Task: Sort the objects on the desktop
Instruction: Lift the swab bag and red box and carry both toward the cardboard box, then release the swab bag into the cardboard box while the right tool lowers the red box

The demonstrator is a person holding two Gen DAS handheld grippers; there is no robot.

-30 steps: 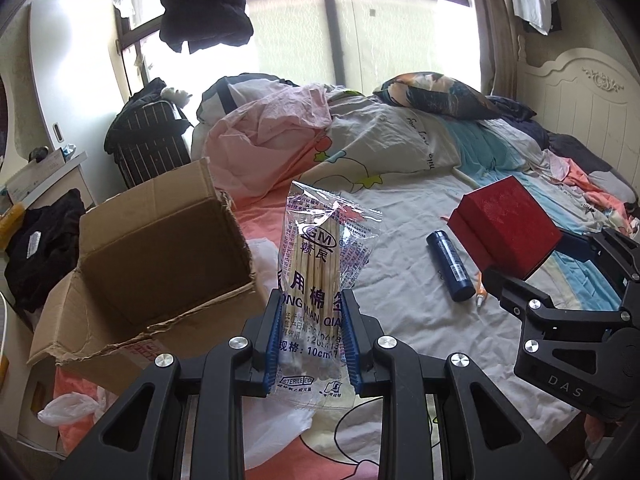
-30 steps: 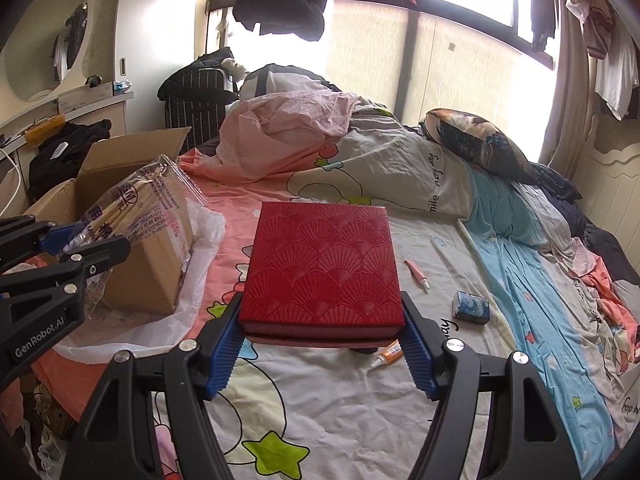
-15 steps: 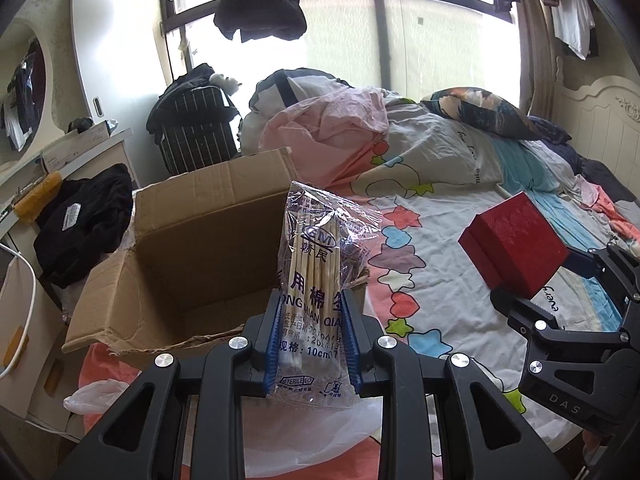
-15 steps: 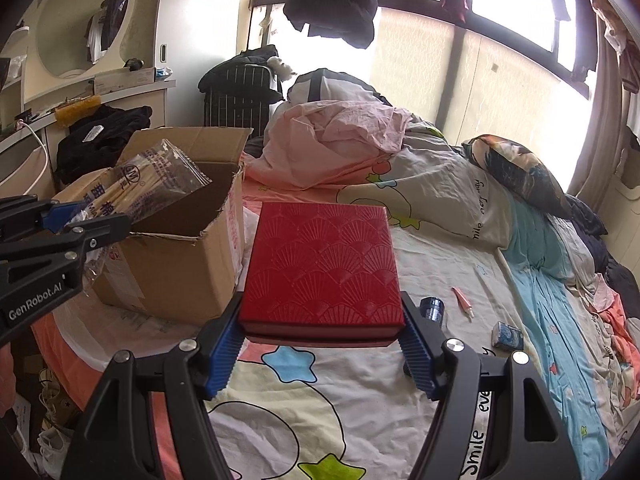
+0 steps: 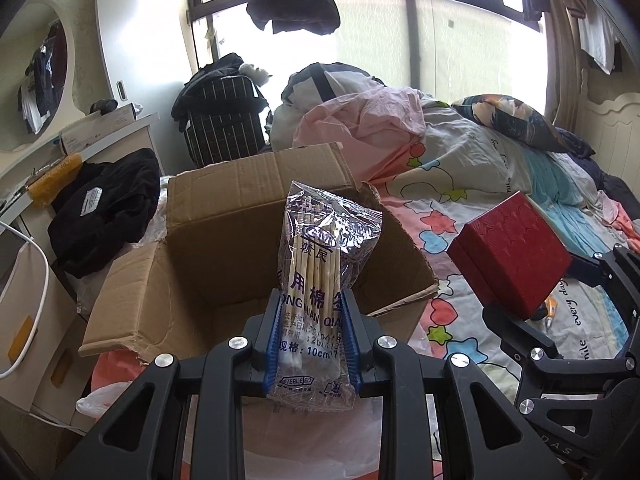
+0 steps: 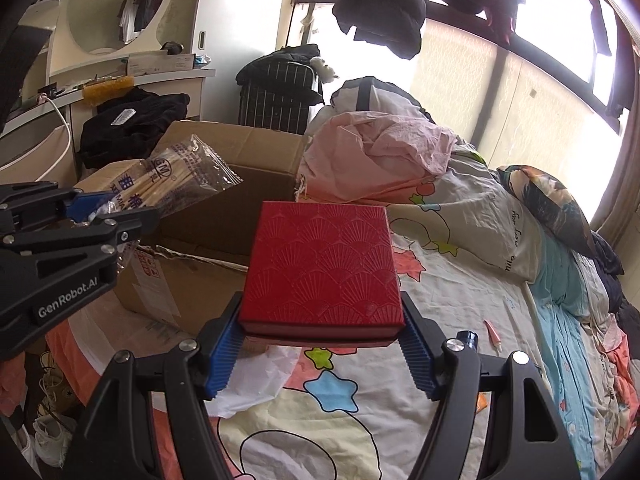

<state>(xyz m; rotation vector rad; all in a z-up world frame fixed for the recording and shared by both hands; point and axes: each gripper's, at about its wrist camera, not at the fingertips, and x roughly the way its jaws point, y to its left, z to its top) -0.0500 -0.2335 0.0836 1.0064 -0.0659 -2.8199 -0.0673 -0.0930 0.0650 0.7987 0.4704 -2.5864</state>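
Observation:
My left gripper (image 5: pixel 312 344) is shut on a clear bag of cotton swabs (image 5: pixel 320 280) and holds it upright over the open cardboard box (image 5: pixel 208 256). The bag also shows in the right wrist view (image 6: pixel 176 184), over the box (image 6: pixel 224 216). My right gripper (image 6: pixel 320 352) is shut on a flat red box (image 6: pixel 320 268) and holds it level above the bed, to the right of the cardboard box. The red box also shows in the left wrist view (image 5: pixel 512 256).
A dark blue bottle (image 6: pixel 466 338) and a small pink tube (image 6: pixel 492 330) lie on the cartoon bedsheet (image 6: pixel 460 280). White plastic bags (image 6: pixel 256 380) lie by the cardboard box. Black clothes (image 5: pixel 104 204) and a desk (image 5: pixel 76 140) are at the left. Pink bedding (image 5: pixel 372 128) is piled behind.
Both grippers have swung left with their loads. The swab bag has gone from beside the cardboard box to over its opening. The red box has come nearer the cardboard box.

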